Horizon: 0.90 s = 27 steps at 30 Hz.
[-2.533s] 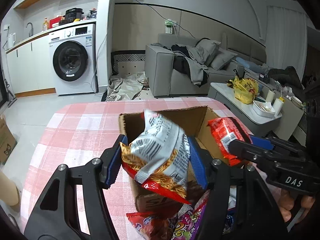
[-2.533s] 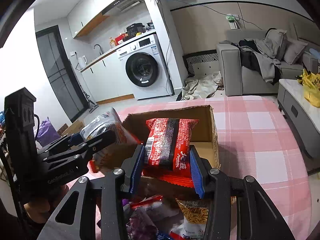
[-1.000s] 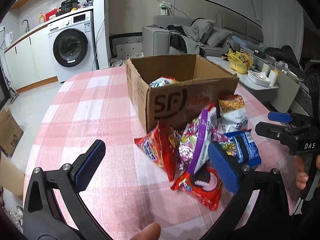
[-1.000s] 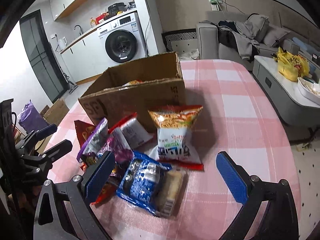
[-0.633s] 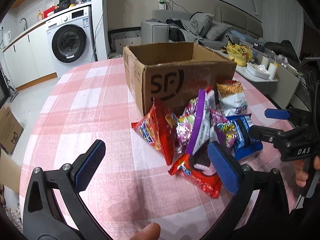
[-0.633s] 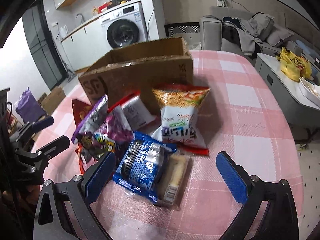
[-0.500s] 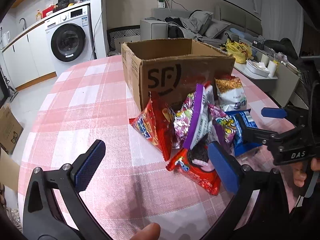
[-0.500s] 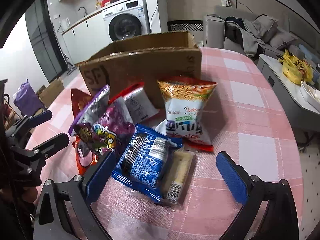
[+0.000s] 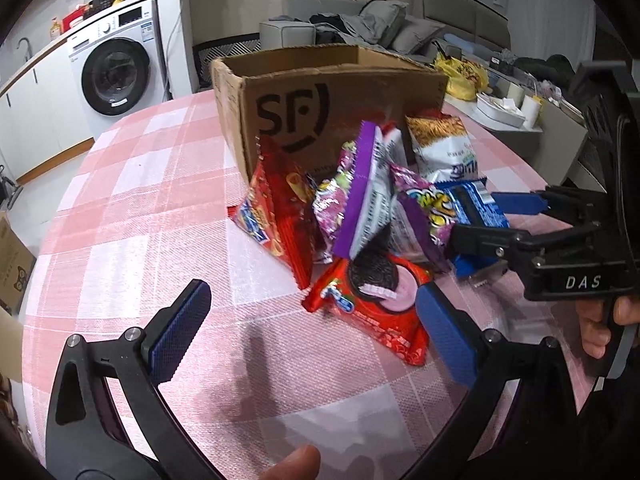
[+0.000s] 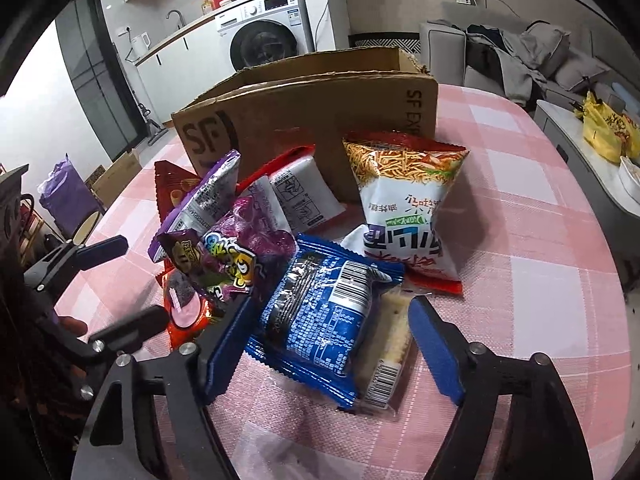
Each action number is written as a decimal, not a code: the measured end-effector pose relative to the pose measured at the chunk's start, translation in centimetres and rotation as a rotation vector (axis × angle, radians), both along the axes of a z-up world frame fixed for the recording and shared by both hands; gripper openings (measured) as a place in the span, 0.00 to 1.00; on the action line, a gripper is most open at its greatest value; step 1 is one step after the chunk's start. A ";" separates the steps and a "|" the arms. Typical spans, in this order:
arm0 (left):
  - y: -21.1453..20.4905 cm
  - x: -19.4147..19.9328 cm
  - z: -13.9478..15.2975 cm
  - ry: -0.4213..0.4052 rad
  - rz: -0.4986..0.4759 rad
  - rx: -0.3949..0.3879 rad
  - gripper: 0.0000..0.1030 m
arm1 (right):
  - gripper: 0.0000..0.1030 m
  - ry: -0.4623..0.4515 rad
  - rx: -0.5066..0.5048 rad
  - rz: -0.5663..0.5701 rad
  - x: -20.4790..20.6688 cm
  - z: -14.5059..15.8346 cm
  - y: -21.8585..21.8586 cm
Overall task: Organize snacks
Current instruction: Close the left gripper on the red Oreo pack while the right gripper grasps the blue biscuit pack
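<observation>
Right wrist: blue packet (image 10: 324, 320) lies lengthwise between closing right claw (image 10: 324, 354).

Pink-and-white checked cloth covers the table (image 9: 140, 208). The brown cardboard box (image 9: 360, 120) bears black letters. Snack packets: red cookie pack (image 9: 372, 312), blue wrapper (image 10: 320, 316), purple bag (image 10: 232, 260), orange-and-white noodle bag (image 10: 404, 204).

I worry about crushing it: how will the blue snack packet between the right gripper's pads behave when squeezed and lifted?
The blue snack packet looks like thin glossy film, so it will probably crumple and may slip. It overlaps a clear-wrapped bar, which might drag along. The right gripper, jaws just closing, is not yet pressing it.
</observation>
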<state>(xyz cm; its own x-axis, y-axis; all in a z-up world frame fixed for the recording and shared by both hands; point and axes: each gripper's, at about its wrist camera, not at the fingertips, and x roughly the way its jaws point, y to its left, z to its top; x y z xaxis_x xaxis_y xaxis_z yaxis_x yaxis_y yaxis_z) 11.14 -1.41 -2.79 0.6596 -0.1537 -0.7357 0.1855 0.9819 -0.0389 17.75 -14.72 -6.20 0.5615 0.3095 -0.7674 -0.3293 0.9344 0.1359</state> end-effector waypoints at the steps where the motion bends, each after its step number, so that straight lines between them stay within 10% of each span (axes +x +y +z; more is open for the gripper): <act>1: -0.1 0.0 -0.1 0.004 -0.005 0.001 0.99 | 0.75 0.000 0.006 0.003 0.1 0.0 0.0; 14: -1.3 0.4 -1.6 0.051 -0.049 0.002 0.99 | 0.48 -0.006 0.053 0.042 -0.2 0.3 -0.3; 27: -1.6 0.8 -1.9 0.068 -0.060 -0.019 0.99 | 0.47 -0.050 0.112 0.032 -0.7 1.9 -1.5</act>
<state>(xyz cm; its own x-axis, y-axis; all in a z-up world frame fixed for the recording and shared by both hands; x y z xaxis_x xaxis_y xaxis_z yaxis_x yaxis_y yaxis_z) 11.99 -3.02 -4.67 0.5977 -0.2056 -0.7749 0.2398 0.9682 -0.0719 17.04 -16.27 -4.27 0.5866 0.4105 -0.6982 -0.3679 0.9030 0.2218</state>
